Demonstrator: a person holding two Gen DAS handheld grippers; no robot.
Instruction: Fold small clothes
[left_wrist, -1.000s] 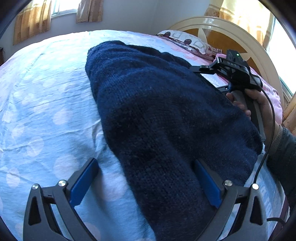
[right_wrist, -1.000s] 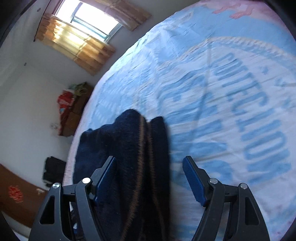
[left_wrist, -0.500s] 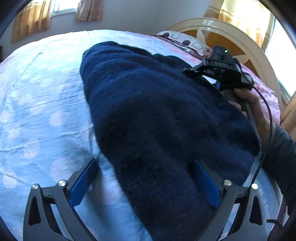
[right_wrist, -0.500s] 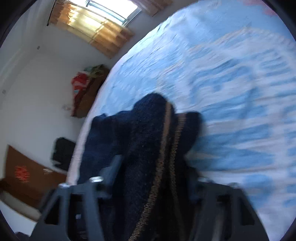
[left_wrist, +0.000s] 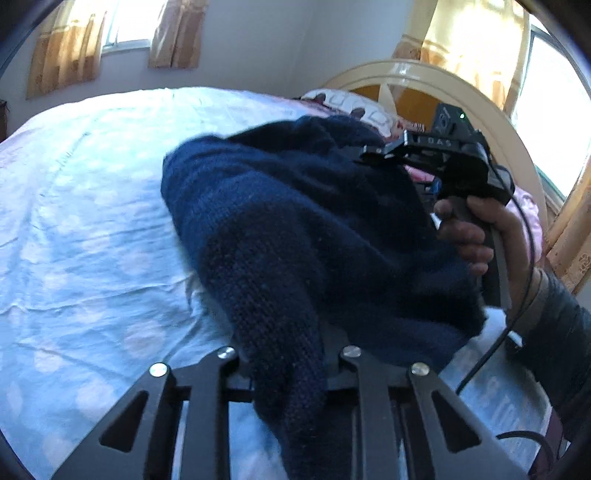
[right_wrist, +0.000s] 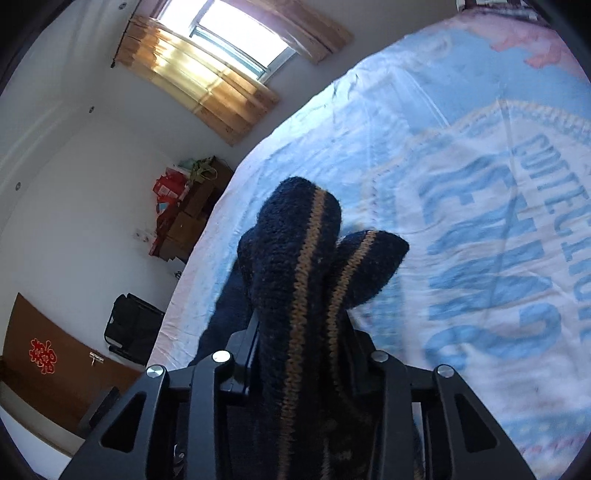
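Note:
A navy knitted sweater (left_wrist: 295, 206) lies bunched on the light blue bed sheet (left_wrist: 92, 221). In the left wrist view my left gripper (left_wrist: 288, 354) has its jaws closing, pinching a thick fold of the sweater's near edge, which hides the pads. The right wrist view shows my right gripper (right_wrist: 303, 332) with jaws closing on a sweater fold (right_wrist: 299, 236) with orange stripes, raised off the printed sheet (right_wrist: 480, 184). That right gripper (left_wrist: 373, 151) also shows from the left, at the sweater's far right side, held by a hand (left_wrist: 476, 229).
A cream headboard (left_wrist: 424, 77) and a patterned pillow (left_wrist: 343, 103) stand beyond the sweater. Curtained windows light the room. Past the bed's far edge are a brown cabinet with red items (right_wrist: 181, 221), a black bag (right_wrist: 129, 328) and a brown door (right_wrist: 44, 369).
Both grippers went from wide open around the sweater to pinched on it. Both have risen, and the fabric now bunches up off the sheet.

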